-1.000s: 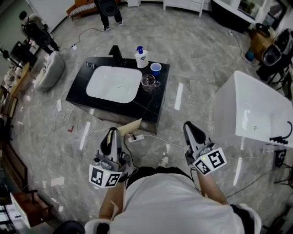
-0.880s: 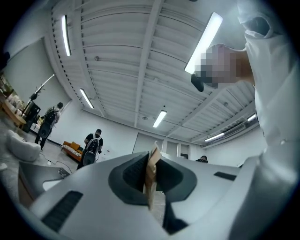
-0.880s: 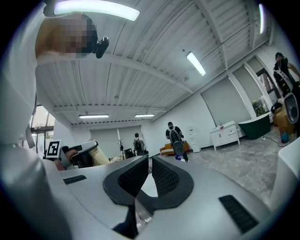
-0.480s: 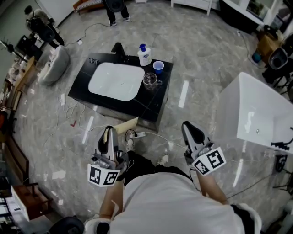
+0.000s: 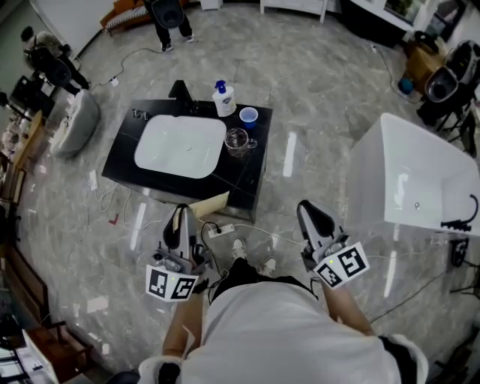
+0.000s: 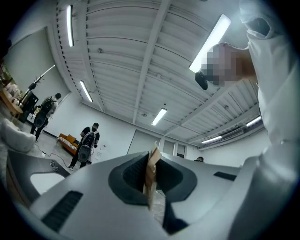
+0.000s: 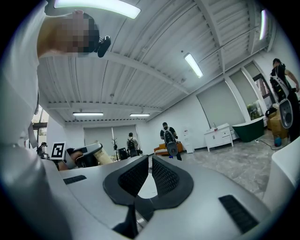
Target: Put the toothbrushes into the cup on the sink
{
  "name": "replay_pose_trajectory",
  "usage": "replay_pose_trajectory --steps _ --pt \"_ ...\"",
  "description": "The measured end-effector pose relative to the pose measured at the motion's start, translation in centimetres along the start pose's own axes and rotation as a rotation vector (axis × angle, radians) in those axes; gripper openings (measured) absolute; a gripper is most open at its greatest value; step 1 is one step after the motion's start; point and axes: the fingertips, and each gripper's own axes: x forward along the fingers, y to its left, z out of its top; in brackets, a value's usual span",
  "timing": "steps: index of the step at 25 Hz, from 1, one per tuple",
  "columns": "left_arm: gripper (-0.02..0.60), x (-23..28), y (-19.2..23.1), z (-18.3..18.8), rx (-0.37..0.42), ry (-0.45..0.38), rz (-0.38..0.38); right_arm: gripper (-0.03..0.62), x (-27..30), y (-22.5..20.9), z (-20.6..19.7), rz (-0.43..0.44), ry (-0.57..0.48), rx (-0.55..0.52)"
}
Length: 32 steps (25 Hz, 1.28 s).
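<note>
A black counter [image 5: 244, 174] with a white sink [image 5: 180, 146] stands ahead of me on the floor. On its right side are a blue cup [image 5: 248, 115], a clear glass mug [image 5: 237, 139] and a soap bottle [image 5: 223, 97]. No toothbrush shows in any view. My left gripper [image 5: 180, 214] hangs short of the counter's near edge, its jaws shut on a thin tan strip [image 6: 152, 173]. Level with it, further right, my right gripper [image 5: 309, 208] is shut with nothing in it [image 7: 150, 161].
A cardboard piece [image 5: 211, 205] leans at the counter's near edge, beside a power strip [image 5: 223, 226] and cables. A white bathtub [image 5: 409, 180] stands at the right, and another white basin [image 5: 75, 120] lies at the left. People [image 5: 166, 15] stand far behind the counter.
The view has shifted, so the counter sits a little further left and up. The person's shoes now show between the grippers. Both grippers hold the same pose.
</note>
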Motion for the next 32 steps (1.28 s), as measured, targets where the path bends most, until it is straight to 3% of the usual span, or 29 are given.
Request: replay_pose_trajectory --steps 12,18,23,27,32 --pt "0.018 7.1 7.5 -3.0 -0.135 0.021 -0.054 0.049 5.8 0.8 0.6 -0.041 0.009 -0.004" --pt "0.018 12.6 11.1 -5.9 -0.151 0.047 -0.086 0.049 7.3 0.1 0.6 -0.095 0.017 -0.023" --pt "0.018 16.2 14.1 -9.2 -0.238 0.063 -0.068 0.049 7.4 -0.6 0.6 -0.152 0.046 -0.042" --pt "0.018 18.7 16.0 -12.3 -0.256 0.082 -0.061 0.049 6.9 -1.4 0.6 -0.211 0.072 -0.056" --pt "0.018 19.8 19.7 -17.0 -0.315 0.103 0.024 0.049 6.5 -2.1 0.8 -0.264 0.096 -0.072"
